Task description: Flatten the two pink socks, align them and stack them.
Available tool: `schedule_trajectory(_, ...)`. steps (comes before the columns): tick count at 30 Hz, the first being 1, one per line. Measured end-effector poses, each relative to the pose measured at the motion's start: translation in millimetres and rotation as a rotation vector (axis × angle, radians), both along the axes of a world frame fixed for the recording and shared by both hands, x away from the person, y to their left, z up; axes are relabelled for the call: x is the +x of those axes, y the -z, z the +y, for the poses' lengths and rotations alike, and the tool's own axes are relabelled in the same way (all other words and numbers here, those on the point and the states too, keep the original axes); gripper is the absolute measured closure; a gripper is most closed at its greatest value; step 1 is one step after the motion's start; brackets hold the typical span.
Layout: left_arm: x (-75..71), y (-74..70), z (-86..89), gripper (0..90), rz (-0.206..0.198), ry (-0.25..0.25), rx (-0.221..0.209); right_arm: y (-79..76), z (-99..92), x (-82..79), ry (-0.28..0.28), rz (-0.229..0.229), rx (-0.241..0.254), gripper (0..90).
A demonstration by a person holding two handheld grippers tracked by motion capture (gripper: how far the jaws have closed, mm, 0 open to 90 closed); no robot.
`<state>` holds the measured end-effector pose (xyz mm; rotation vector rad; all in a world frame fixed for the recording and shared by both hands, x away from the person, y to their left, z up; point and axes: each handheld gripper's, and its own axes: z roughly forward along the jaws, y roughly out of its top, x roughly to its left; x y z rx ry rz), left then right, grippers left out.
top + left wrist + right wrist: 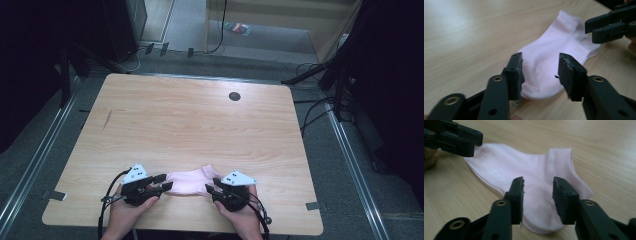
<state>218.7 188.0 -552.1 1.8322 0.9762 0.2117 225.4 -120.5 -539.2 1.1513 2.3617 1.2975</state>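
Just one pink sock (187, 182) lies between two open claws, left (164, 182) and right (212, 187)

wood table (200, 125) w/ dark grommet (234, 96) | floor cables (312, 117) | colourful packet (237, 28)

A sock (187, 182) is lying flat on the table (200, 125) near its front edge, between the left gripper (162, 182) and right gripper (212, 189), which are facing each other.
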Motion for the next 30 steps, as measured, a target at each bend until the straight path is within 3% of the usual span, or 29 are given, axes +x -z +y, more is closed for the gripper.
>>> schedule_trajectory(1,0.0,0.0,0.0,51.0,0.000,0.000,0.000,0.0,0.0,0.0,0.000,0.000,0.000,60.0)
schedule_trajectory(2,-0.5,-2.2,3.7,45.8,-0.044,-0.003,-0.037,-5.1,0.8,-2.2,-0.002,-0.039,0.011,50.8)
schedule_trajectory(4,-0.7,-3.0,5.0,41.1,-0.064,-0.006,-0.056,-7.1,0.7,-2.6,-0.001,-0.056,0.021,45.5)
schedule_trajectory(5,-1.5,-4.0,6.0,37.2,-0.081,-0.019,-0.066,-8.9,0.1,-2.4,0.000,-0.064,0.030,40.0)
schedule_trajectory(6,-2.9,-7.4,7.9,30.1,-0.092,-0.048,-0.072,-11.4,-2.9,-1.7,0.015,-0.059,0.054,28.0)
schedule_trajectory(7,-2.9,-7.4,7.9,25.4,-0.092,-0.048,-0.072,-12.5,-4.5,-1.1,0.030,-0.053,0.058,22.9)
schedule_trajectory(9,-4.2,-11.7,10.2,15.8,-0.091,-0.104,-0.049,-14.7,-8.5,1.1,0.060,-0.048,0.063,13.4)
schedule_trajectory(11,-4.5,-13.0,12.1,13.5,-0.089,-0.110,-0.047,-15.9,-10.6,2.0,0.073,-0.050,0.063,12.6)
schedule_trajectory(12,-4.8,-14.4,15.2,12.5,-0.095,-0.122,-0.049,-18.6,-15.1,2.5,0.109,-0.076,0.047,12.7)
schedule_trajectory(14,-4.4,-17.1,22.7,8.8,-0.092,-0.145,-0.068,-20.2,-20.3,4.6,0.118,-0.067,0.056,12.6)
schedule_trajectory(16,-3.9,-16.8,28.0,7.1,-0.095,-0.138,-0.064,-20.6,-22.3,5.2,0.123,-0.065,0.055,12.6)
schedule_trajectory(17,-3.4,-16.6,30.7,0.6,-0.094,-0.137,-0.068,-20.9,-27.0,6.5,0.140,-0.065,0.050,12.6)
schedule_trajectory(23,-2.2,-16.8,50.2,0.3,-0.090,-0.187,-0.079,-21.9,-45.0,11.1,0.189,-0.061,0.049,12.6)
schedule_trajectory(24,-1.9,-16.4,57.5,0.2,-0.089,-0.216,-0.073,-22.1,-53.0,13.3,0.212,-0.060,0.047,12.6)
schedule_trajectory(28,-1.2,-15.0,68.5,0.3,-0.082,-0.250,-0.061,-23.0,-63.2,14.7,0.233,-0.061,0.047,12.8)
schedule_trajectory(30,-1.9,-13.9,76.1,0.3,-0.081,-0.273,-0.033,-23.6,-75.9,15.9,0.255,-0.064,0.046,12.8)
